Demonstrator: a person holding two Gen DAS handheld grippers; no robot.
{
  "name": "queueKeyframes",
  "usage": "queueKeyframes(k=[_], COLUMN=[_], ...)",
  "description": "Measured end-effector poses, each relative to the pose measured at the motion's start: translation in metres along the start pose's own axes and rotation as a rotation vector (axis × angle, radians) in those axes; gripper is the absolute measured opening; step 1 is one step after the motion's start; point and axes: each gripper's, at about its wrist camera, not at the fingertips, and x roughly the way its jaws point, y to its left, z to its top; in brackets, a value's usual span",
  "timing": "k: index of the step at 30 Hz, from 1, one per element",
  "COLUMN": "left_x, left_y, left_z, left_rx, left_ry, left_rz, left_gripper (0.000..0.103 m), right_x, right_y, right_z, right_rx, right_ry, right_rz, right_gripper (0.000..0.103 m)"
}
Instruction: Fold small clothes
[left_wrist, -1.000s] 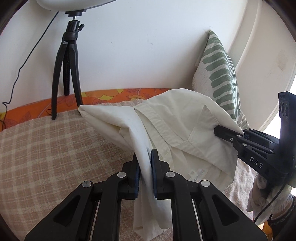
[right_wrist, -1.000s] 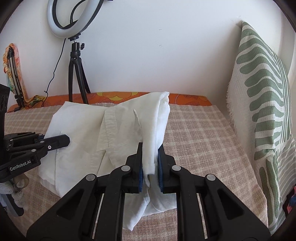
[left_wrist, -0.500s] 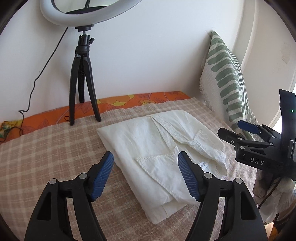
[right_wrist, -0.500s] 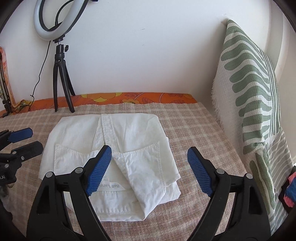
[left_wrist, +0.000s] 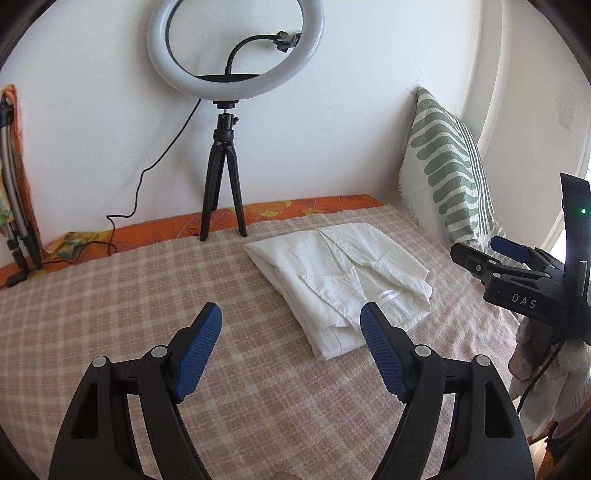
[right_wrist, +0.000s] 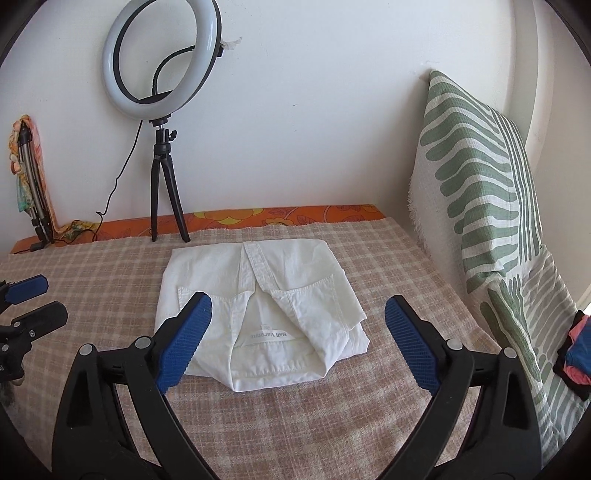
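Note:
A white garment (left_wrist: 332, 273) (right_wrist: 295, 273) lies folded flat on the checked blanket (left_wrist: 110, 295) (right_wrist: 406, 258), its pockets and label facing up. In the left wrist view my left gripper (left_wrist: 290, 308) is open above the blanket, just short of the garment's near left corner, with nothing between its fingers. My right gripper (right_wrist: 298, 297) hovers over the garment's near edge; its jaws are opening and the blue pads touch no cloth. Each gripper also shows in the other's view, the right gripper (left_wrist: 474, 246) at the right edge and the left gripper (right_wrist: 55, 295) at the left edge.
A ring light on a black tripod (left_wrist: 221, 177) (right_wrist: 164, 177) stands at the back by the wall, its cable trailing left. A green-patterned pillow (left_wrist: 450, 177) (right_wrist: 480, 177) leans at the right. A folded tripod (left_wrist: 14, 184) leans far left. Coloured clothes (right_wrist: 576, 347) lie at the right edge.
Both grippers were shut on the lifted garment; they have let go, opened wide and drawn back and up. The garment now lies folded flat.

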Motion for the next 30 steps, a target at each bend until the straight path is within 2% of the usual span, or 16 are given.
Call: queueKeyframes(k=[2,9,14,17,21,24,30], left_x=[-0.017,-0.069,-0.097,-0.105,-0.112,-0.116,-0.123], left_y=[0.003,0.018,0.02,0.018,0.015,0.015,0.01], left_z=[-0.007,-0.033,-0.049,-0.057,-0.068,-0.075,-0.088], left_rx=[0.006,-0.011,0.03,0.057,0.094,0.112,0.141], left_ry=[-0.012,-0.048,-0.082,-0.076,-0.096,-0.114,-0.138], left_rz=[0.007,0.014,0.055,0.083,0.132,0.16,0.164], left_gripper=[0.078,0.082,0.082,0.086,0.102,0.102,0.102], right_x=[-0.014,-0.054,-0.072,-0.08,-0.083,-0.084,-0.082], right_y=[0.012,0.044,0.061,0.067,0.072,0.072,0.072], right_z=[-0.004,-0.022,-0.037,-0.042,-0.046,-0.048,-0.055], right_rx=[-0.016,-0.021,-0.024,-0.02,-0.028,-0.009,0.032], right_ry=[-0.003,-0.047,-0.055,-0.067,-0.08,-0.087,-0.12], right_rz=[0.006,0.015,0.019,0.01,0.01,0.009,0.011], right_gripper=[0.103,0.103,0.103,0.103,0.103,0.103,0.103])
